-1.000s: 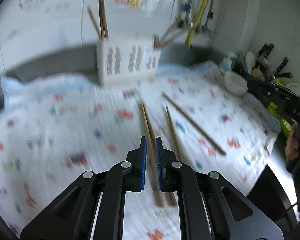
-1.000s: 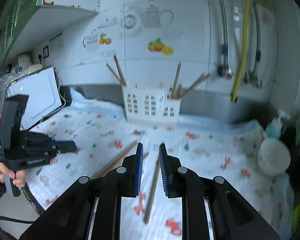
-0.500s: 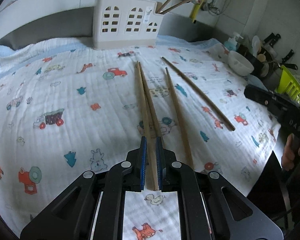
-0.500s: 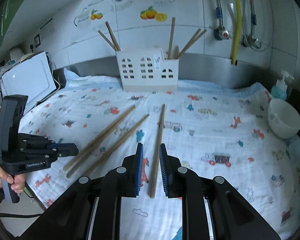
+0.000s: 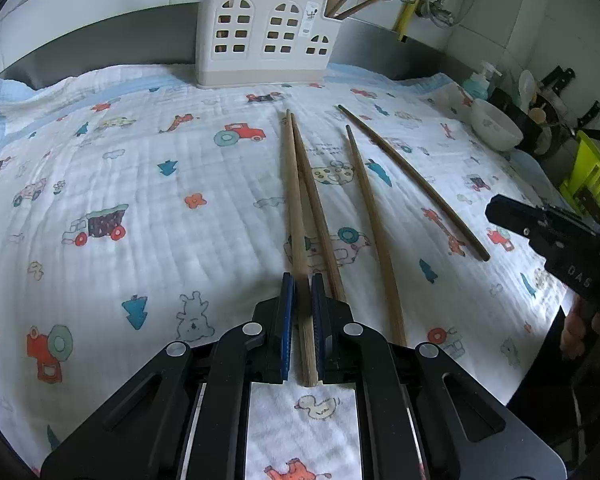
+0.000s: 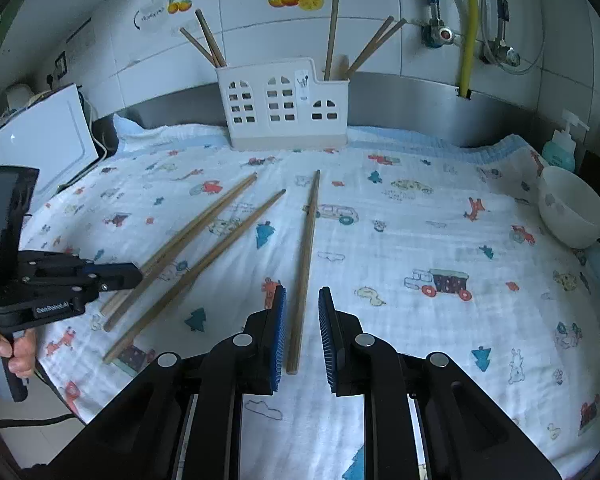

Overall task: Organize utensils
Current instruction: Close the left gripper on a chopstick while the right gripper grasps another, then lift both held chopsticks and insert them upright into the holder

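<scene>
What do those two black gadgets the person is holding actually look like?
Both are matte black plastic tools. The left gripper and right gripper each have two angular fingers lined with ribbed blue pads, joined by silver pivot pins. Seen side-on, each has a pistol-style handle and small white lettering on the body. A black cable trails below one.

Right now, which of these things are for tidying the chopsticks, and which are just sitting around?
For the job: chopstick in the left gripper; three more chopsticks on the cloth; white holder.
Just lying about: white bowl; soap bottle; yellow hose.
</scene>
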`<state>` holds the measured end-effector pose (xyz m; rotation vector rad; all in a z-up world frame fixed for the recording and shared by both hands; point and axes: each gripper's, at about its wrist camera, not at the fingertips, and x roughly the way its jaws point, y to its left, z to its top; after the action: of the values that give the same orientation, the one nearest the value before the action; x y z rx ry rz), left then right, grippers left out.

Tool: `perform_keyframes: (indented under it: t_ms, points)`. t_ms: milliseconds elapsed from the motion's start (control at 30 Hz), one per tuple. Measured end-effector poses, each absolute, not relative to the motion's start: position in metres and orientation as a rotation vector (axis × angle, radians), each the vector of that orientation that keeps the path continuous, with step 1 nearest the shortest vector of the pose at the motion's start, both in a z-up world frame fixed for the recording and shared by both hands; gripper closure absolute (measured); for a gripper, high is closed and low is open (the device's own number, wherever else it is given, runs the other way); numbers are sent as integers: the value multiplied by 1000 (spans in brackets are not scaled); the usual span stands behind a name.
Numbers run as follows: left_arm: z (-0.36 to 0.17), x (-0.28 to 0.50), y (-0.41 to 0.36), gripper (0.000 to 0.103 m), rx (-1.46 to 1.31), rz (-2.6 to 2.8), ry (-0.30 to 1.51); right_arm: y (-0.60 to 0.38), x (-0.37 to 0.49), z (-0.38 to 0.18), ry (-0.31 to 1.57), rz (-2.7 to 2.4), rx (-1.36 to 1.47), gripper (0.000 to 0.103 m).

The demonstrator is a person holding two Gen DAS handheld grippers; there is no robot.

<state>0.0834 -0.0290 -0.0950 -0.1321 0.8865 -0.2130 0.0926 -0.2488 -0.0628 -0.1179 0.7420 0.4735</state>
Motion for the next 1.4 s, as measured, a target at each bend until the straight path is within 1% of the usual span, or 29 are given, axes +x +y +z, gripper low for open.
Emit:
perform_keyframes:
  t_ms: [400, 467, 600, 900, 1000, 1133, 1400]
  points:
    - [-97, 80, -31, 94, -140, -207, 868, -241, 100, -87, 811, 461, -131, 87]
    - [-98, 81, -30, 94, -139, -214, 864, -241, 100, -88, 806, 454, -137, 87]
    - [-98, 83, -31, 95, -133, -207, 860, -237, 99, -88, 799, 441, -158, 95]
    - [-97, 89, -35, 95, -105, -213, 876, -239, 97, -85, 792, 439, -152, 96]
    - [-96, 90, -34, 95, -101, -221, 880, -239, 95, -78, 776, 440, -150, 96]
    - [-91, 91, -30, 97, -123, -226, 859, -242, 90, -56, 723, 445, -145, 96]
    - [-48, 90, -23, 97, -116, -239, 730, -249, 93, 5, 583, 466, -109, 96]
